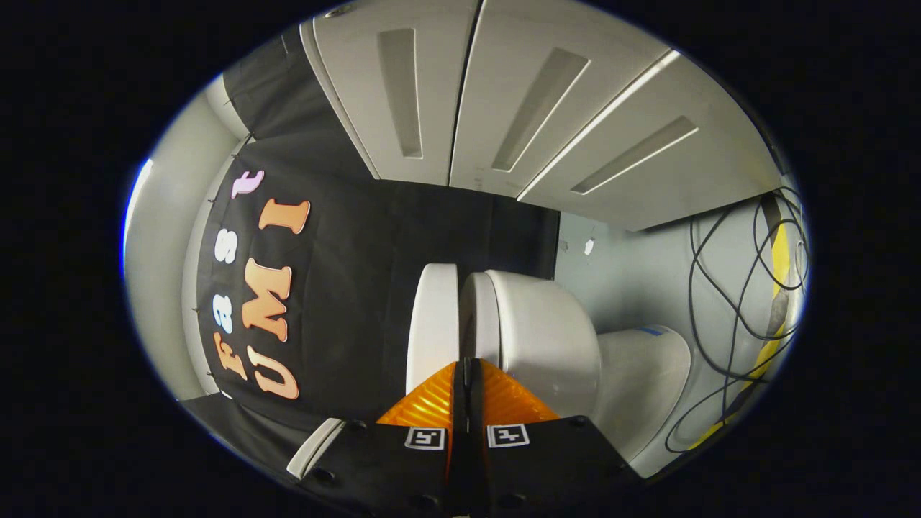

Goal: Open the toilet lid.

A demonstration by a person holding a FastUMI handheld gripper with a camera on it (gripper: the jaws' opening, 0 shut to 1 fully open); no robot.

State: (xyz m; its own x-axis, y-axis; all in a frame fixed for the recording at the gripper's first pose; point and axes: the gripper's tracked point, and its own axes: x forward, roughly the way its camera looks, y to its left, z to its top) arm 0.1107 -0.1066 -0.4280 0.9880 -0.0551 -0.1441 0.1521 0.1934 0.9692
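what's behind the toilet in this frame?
Black cloth wall and a grey wall with loose cables. The toilet and its lid cover the junction behind. Gripper fingers are together, just before the lid.

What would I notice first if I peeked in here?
Probably the glossy white toilet just beyond the gripper, whose fingers are closed together, with its flat white lid standing apart from the bowl. Then the tangle of thin black cables hanging on the pale wall past the toilet.
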